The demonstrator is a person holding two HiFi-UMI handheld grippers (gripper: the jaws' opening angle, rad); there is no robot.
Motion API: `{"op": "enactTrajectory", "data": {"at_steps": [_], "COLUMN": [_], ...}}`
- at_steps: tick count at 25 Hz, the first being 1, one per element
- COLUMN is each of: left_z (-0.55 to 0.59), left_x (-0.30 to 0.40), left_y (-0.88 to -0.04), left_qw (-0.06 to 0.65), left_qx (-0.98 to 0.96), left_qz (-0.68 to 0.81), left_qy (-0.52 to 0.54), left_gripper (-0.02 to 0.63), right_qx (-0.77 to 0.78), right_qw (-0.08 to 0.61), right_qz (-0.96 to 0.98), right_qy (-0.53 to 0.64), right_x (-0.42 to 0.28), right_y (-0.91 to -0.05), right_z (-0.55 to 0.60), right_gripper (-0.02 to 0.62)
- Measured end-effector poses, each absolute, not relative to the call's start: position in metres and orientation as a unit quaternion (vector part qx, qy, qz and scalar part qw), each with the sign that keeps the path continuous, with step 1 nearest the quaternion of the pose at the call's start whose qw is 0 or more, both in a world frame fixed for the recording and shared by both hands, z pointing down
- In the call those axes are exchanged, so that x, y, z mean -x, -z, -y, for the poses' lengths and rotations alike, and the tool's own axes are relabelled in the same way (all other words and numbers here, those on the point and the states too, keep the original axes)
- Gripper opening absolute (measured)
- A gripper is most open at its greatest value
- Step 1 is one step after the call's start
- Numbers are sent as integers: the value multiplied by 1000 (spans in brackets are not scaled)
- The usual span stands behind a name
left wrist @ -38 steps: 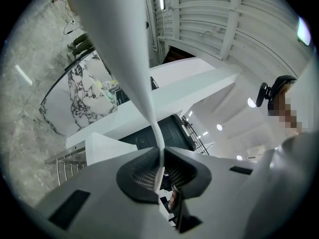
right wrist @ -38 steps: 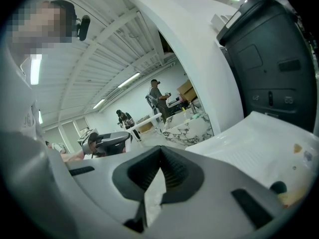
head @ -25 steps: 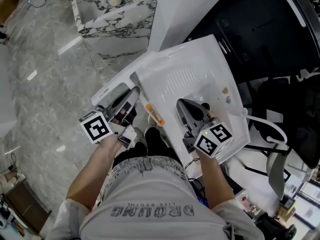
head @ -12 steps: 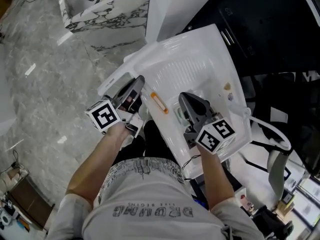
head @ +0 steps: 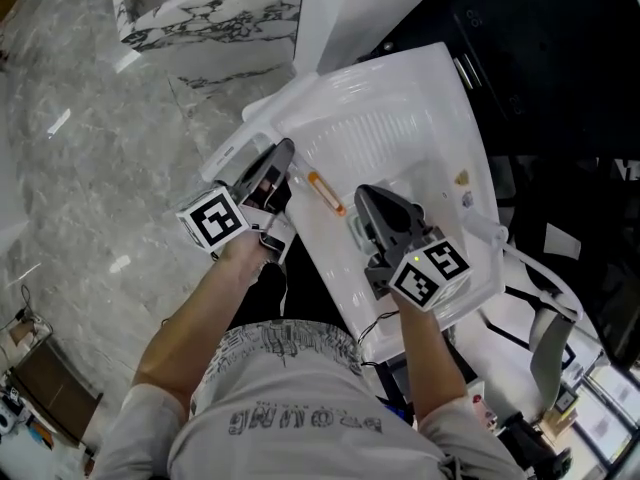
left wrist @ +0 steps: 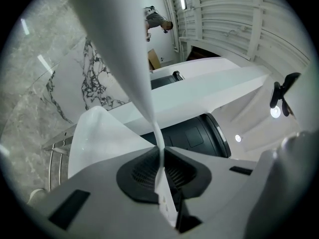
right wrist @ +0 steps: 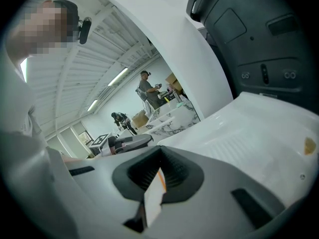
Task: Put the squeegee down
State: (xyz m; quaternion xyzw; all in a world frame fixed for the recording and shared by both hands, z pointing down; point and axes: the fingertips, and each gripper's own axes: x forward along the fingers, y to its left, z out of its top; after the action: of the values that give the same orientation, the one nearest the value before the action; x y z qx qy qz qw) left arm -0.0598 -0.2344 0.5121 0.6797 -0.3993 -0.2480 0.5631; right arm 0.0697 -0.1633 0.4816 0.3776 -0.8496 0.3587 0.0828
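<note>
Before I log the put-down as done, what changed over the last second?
The left hand-held gripper reached out and down beside the white panel; the right hand-held gripper sank slightly with the squeegee. Grips unchanged: right shut on it, left on a thin white sheet.

squeegee [head: 326,194] over panel [head: 405,103], at right tongs [head: 361,198] | left tongs [head: 283,154] at panel's left edge

Bright, even light falls from ceiling strips [right wrist: 118,76]. Glare streaks the marble floor [head: 58,123] at left. Both gripper views bulge, dark at the corners; the right gripper [right wrist: 160,158], near the lens, is soft.
</note>
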Motion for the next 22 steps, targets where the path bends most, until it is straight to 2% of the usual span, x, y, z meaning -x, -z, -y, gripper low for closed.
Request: {"op": "enactTrajectory", "data": {"at_steps": [22], "left_z": [267], "left_x": [42], "left_y": [-570], "left_qw": [585], "left_qx": [-613], "left_qz": [449], "left_qy": [284], "left_gripper": [46], "right_qx": [-381], "right_qw": [95], "right_qz": [829], "right_qy": [-398], "right_x": [-83], "right_y": [-526], "right_z": [166], "right_gripper": [6]}}
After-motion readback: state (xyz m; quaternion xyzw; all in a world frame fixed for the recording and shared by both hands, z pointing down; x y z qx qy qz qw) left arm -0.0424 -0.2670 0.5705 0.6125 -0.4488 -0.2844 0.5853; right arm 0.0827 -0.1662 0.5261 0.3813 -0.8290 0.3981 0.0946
